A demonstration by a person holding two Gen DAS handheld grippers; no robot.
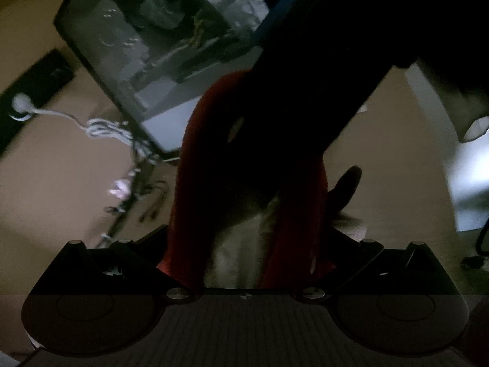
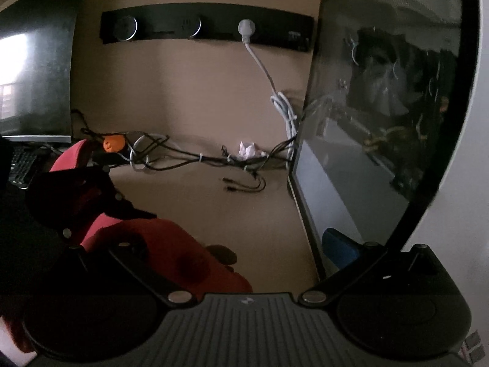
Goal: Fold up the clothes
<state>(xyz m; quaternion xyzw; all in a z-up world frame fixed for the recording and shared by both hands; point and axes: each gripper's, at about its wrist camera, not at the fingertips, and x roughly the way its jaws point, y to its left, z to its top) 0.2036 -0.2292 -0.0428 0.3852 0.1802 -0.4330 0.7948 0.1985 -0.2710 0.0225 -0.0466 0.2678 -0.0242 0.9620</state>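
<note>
Red garment [image 1: 195, 183] hides left gripper [image 1: 244, 202] tips; right gripper's grip unclear.

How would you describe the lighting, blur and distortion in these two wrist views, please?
Left wrist view: dim and backlit, the red garment nearly a silhouette, the white cable motion-smeared. Right wrist view: also dim but sharper; fisheye bends the socket strip, and the glass panel carries reflections.

Premises: a desk workstation in an office or home study. A glass-sided computer case [image 2: 382, 116] stands on a beige desk [image 2: 214, 214]. A monitor [image 2: 36, 70] and keyboard [image 2: 21, 165] sit at left. A wall socket strip [image 2: 207, 26] holds 1 white plug [image 2: 246, 27]; loose cables [image 2: 195, 159] trail below.
</note>
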